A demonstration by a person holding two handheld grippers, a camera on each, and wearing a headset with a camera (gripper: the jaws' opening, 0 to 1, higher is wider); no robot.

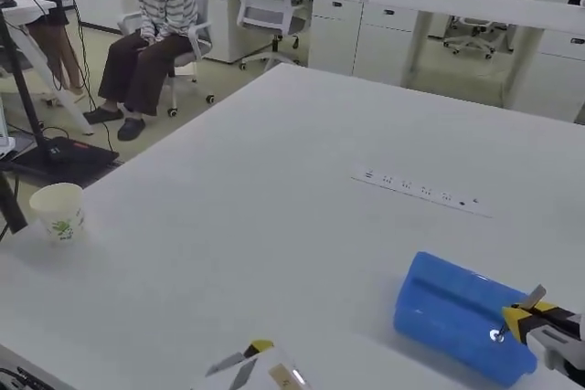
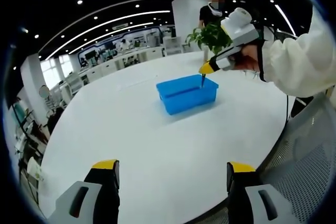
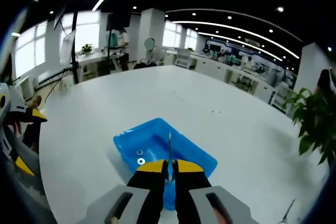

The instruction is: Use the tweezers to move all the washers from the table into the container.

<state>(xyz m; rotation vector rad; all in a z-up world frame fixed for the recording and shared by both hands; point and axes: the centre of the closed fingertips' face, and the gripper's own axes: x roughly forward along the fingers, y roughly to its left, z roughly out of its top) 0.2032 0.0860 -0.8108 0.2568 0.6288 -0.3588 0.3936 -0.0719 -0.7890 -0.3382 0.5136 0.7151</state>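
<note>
The blue container (image 1: pixel 448 310) sits on the white table at the lower right of the head view. My right gripper (image 1: pixel 530 317) is shut on thin metal tweezers (image 1: pixel 512 324), whose tip hangs over the container with a small shiny ring at it. In the right gripper view the tweezers (image 3: pixel 169 148) point down into the container (image 3: pixel 123 148), where two washers (image 3: pixel 140 157) lie on the floor. My left gripper (image 2: pixel 173 169) is open and empty above the near table, well short of the container (image 2: pixel 184 104). The right gripper (image 2: pixel 210 67) also shows there, held by a hand.
A paper cup (image 1: pixel 58 210) stands at the table's left edge. A flush socket strip (image 1: pixel 420 191) lies in the tabletop beyond the container. A person sits on a chair (image 1: pixel 146 38) past the far edge, with desks and chairs behind. A potted plant (image 3: pixel 315 119) stands at the right.
</note>
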